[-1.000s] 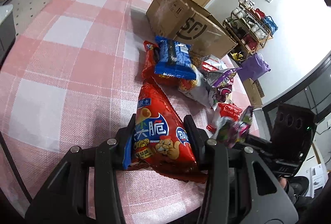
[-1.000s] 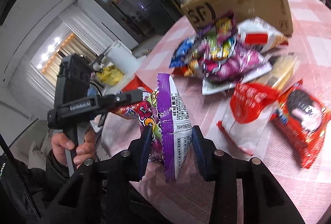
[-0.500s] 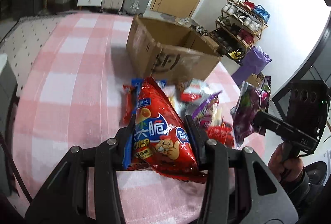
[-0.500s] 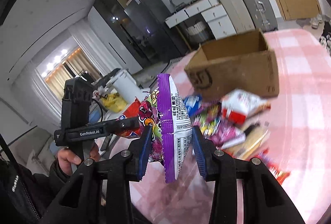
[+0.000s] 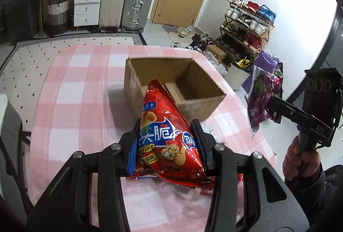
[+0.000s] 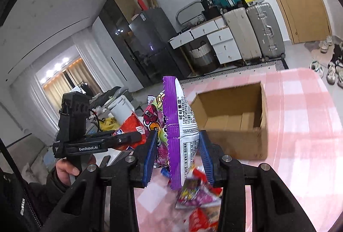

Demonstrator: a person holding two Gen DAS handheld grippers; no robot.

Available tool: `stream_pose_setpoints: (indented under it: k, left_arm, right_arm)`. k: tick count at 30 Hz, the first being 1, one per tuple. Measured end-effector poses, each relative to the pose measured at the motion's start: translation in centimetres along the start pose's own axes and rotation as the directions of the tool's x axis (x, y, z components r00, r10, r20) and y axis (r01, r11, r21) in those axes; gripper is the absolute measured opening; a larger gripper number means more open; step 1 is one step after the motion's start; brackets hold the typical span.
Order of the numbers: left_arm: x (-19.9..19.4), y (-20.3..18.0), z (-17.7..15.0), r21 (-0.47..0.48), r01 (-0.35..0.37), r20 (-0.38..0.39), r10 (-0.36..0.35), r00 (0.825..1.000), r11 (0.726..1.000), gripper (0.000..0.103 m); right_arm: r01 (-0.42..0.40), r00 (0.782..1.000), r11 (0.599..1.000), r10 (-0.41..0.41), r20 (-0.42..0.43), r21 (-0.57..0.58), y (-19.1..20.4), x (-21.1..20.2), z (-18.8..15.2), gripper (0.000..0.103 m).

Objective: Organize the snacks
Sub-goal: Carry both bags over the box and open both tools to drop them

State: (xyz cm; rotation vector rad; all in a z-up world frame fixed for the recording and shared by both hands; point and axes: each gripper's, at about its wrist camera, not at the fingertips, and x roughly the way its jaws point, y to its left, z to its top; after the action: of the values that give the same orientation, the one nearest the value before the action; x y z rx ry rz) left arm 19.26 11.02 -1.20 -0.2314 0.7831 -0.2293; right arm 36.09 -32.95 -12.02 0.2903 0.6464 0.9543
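Observation:
My left gripper (image 5: 167, 142) is shut on a red snack bag (image 5: 165, 131) and holds it up, just short of the open cardboard box (image 5: 201, 112). The box interior looks empty. My right gripper (image 6: 176, 146) is shut on a purple and white snack bag (image 6: 182, 124), held high over the table, with the box (image 6: 235, 142) ahead and to the right. The right gripper and its purple bag (image 5: 263, 95) show at the right of the left wrist view. The left gripper and its red bag (image 6: 130, 127) show at the left of the right wrist view.
A pink checked tablecloth (image 5: 81, 103) covers the table. Several loose snack packets (image 6: 199, 195) lie below the right gripper, blurred. Suitcases (image 5: 126, 5), white drawers and a shoe rack (image 5: 246, 24) stand beyond the table.
Both grippers have risen with their bags and tilted up toward the box. The box's open top now shows, and the snack pile has dropped out of the left wrist view.

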Motion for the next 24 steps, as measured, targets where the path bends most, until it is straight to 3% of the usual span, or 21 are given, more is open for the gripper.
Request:
stream_pose_setpoints:
  k: [14,24]
  left_arm:
    - [2.5,-3.1,9.7,0.06,0.008,0.01,-0.009,1.0,0.998,0.04]
    - [8.7,-2.3,12.1,0.027,0.01,-0.052,-0.008,0.999,1.0,0.04]
  right_arm:
    - [0.045,0.999,0.997,-0.044,0.017,-0.06,-0.7,1.6,8.7,0.039]
    - [0.109,0.994,0.993,-0.11,-0.02,-0.051,-3.7,5.5,10.7,0.039]
